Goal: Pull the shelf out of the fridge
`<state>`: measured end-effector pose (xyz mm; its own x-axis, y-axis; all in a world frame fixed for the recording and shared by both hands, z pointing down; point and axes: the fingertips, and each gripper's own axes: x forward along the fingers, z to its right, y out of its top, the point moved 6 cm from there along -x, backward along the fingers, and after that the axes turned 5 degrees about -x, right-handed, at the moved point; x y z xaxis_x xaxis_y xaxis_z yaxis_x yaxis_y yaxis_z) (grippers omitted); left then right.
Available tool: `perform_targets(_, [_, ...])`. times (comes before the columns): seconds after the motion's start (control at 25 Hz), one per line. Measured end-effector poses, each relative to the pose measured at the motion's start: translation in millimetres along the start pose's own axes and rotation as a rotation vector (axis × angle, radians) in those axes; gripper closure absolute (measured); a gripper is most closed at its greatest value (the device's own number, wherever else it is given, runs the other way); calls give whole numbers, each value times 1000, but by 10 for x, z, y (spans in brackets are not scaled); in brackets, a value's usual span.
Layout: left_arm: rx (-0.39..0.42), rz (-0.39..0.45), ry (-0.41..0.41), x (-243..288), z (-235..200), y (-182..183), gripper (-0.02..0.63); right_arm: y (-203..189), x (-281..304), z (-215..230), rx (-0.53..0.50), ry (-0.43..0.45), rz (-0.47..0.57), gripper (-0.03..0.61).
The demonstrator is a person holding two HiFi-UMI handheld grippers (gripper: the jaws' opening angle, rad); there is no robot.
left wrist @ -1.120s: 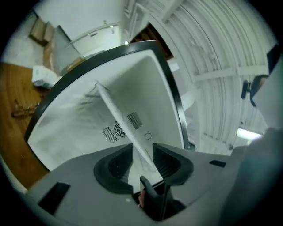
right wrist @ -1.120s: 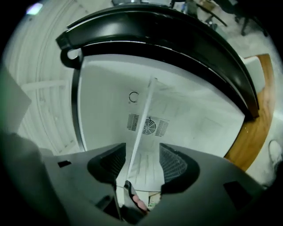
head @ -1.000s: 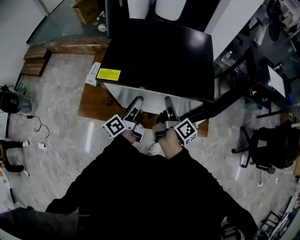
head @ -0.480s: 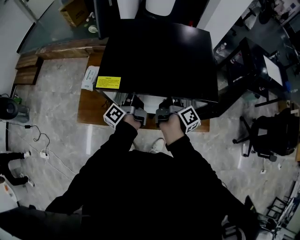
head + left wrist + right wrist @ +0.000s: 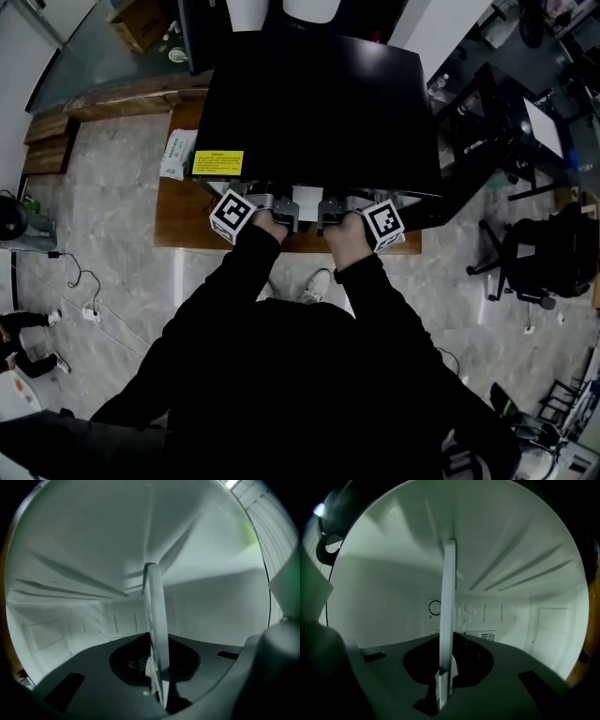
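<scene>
The shelf [image 5: 153, 616] is inside the fridge [image 5: 319, 103]. It is a thin white plate seen from its edge, with white walls all around it. The left gripper [image 5: 158, 681] is closing its jaws, and they squeeze the shelf's front edge. The right gripper [image 5: 443, 686], close beside it, is closing on the same edge too. The fridge is black on top, has a yellow sticker [image 5: 217, 162], and stands on a wooden board [image 5: 183, 216].

TEXT: we read no legible wording | yellow label [image 5: 217, 163] on the fridge [image 5: 319, 103] top: print too small | left cube [image 5: 233, 215] and right cube [image 5: 383, 225]: black-and-white square markers, no characters | white packet [image 5: 174, 153]: print unreadable | inside the fridge: we note a ring symbol [image 5: 435, 607]
</scene>
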<state>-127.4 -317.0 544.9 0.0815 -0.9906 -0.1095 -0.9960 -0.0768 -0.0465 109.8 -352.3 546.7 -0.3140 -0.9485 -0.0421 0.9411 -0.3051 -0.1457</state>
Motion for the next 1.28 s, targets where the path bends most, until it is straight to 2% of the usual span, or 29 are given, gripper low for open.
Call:
perform_targets(0.16, [-11,-6,14,-52,22,-22,578,-11,-75,-17,11,-26,-6,548])
perform_targets(0.4, [-17,-23,11,-251,68,-58,578,-33,-277,-51,-8,-10,-11,548])
perform_targets(0.84, [-20,-39,-3,-927,74,-154,578,-208,-954,-45,-18,-23,-8,548])
perform_targets(1.0, [-31,-51,1,-1071,118,-192,578,-206,-1091,-43,-15,1,2,548])
perform_targets(1.16, [-40,-63,10,-1338,173,-256,578,-261,-1391,-120,-18,-35,1,548])
perform_targets(1.28, [-42,-74,11,-1445,179,-279,578,-266,-1490,-102,-16,-12,9,548])
